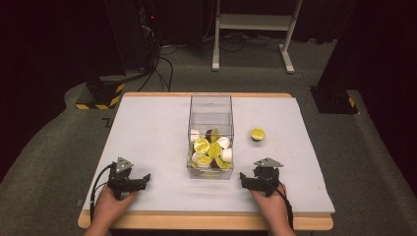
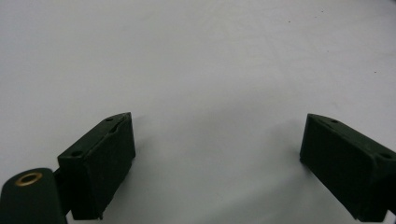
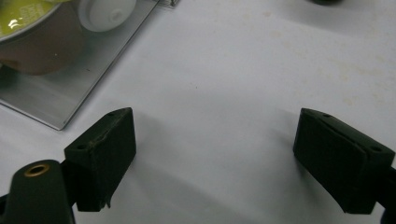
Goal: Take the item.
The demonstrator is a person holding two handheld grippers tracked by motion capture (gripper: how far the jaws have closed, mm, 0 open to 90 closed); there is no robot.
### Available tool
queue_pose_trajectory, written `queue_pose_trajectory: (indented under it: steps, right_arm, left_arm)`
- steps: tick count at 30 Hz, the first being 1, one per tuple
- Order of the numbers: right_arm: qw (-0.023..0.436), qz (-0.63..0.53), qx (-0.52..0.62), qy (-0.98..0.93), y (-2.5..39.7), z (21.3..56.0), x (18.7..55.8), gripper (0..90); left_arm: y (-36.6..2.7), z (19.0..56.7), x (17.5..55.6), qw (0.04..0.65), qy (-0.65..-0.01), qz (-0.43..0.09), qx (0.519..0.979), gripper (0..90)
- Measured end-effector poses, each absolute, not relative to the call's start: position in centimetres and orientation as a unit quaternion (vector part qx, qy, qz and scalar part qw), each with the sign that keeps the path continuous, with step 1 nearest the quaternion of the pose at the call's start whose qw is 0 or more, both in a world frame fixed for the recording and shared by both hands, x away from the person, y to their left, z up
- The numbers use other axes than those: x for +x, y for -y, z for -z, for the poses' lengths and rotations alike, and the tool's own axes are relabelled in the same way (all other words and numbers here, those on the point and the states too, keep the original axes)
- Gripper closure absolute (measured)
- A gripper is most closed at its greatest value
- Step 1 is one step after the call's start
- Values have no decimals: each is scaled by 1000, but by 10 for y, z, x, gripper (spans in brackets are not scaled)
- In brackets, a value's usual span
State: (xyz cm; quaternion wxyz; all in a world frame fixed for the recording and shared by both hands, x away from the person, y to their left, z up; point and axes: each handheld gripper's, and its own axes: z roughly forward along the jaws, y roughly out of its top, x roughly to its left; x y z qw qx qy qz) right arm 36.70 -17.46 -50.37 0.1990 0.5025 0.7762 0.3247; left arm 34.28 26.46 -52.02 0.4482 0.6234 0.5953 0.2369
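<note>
A clear plastic box [image 1: 210,118] stands at the middle of the white table and holds several small pods [image 1: 210,150] with yellow-green lids or white bodies. One loose pod with a yellow-green lid [image 1: 257,133] sits on the table to the right of the box. My left gripper [image 1: 129,181] rests near the front left, open and with nothing between its jaws, over bare table [image 2: 217,158]. My right gripper [image 1: 259,181] is open near the front right, just off the box's near right corner [image 3: 70,93]. A brown pod [image 3: 42,42] and a white pod [image 3: 105,11] show through that corner.
The white table top [image 1: 147,132] has a wooden front edge. Beyond the far edge there is grey carpet with a white desk frame [image 1: 253,29], cables and dark stands with yellow-black striped bases [image 1: 98,96].
</note>
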Motion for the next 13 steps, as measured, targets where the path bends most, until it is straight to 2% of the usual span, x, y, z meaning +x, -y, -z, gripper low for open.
queue_pose_trajectory:
  steps: [4,13]
  right_arm:
    - [216,-315,500,-777,169,505,366,115]
    - [214,-317,501,-776,170,505,366,113]
  left_arm:
    - [-265,520,343,448,-595,-237,624,104]
    - [-265,520,343,448,-595,-237,623,103]
